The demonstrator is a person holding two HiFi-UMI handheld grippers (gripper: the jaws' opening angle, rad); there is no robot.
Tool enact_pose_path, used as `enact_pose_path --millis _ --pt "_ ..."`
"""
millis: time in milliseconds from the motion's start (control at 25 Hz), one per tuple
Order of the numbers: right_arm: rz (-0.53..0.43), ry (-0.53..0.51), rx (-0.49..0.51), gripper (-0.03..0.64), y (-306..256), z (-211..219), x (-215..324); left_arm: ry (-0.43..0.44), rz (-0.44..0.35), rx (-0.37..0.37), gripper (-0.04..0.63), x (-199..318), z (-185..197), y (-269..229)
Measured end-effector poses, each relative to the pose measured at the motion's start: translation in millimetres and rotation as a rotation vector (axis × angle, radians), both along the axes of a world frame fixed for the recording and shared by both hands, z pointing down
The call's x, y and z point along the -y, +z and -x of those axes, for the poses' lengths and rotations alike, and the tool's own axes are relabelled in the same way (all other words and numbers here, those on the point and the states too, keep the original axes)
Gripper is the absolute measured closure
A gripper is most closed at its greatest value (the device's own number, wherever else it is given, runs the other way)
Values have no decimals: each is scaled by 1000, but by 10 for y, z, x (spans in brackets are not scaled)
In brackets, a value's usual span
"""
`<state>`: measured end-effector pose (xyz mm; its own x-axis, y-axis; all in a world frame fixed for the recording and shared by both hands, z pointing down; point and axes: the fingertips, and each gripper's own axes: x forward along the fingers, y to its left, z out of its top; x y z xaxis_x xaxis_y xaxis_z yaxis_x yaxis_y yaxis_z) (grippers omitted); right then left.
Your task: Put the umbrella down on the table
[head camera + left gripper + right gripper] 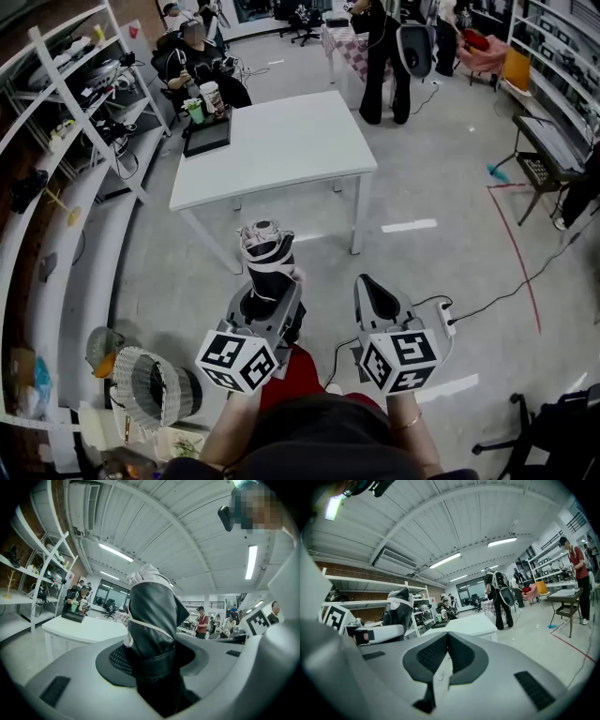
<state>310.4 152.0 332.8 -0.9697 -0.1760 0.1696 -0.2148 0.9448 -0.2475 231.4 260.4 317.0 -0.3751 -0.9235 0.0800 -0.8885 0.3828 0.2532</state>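
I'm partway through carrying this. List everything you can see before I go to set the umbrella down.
umbrella: one, black with a white strap, folded, upright in the left tool
table: one, white, ahead on the grey floor
tray: one, black, far left corner of the table
cups: two, one white and one green, by the tray
shelves: one run, white, along the left wall
basket: one, pale woven, on the floor at lower left
power strip: one, white, on the floor right of the right tool
seated person: one, dark clothes, behind the table
left tool: grey, shut on the umbrella
right tool: grey, shut, empty
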Motion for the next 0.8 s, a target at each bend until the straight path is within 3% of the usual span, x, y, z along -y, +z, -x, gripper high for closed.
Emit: enact_pose_path --millis 280,800 --pt "2 19 3 598 51 441 186 35 -8 -8 390 236 463 35" --pt "8 120 -53 598 130 1882 737 126 30 -51 390 853 2033 193"
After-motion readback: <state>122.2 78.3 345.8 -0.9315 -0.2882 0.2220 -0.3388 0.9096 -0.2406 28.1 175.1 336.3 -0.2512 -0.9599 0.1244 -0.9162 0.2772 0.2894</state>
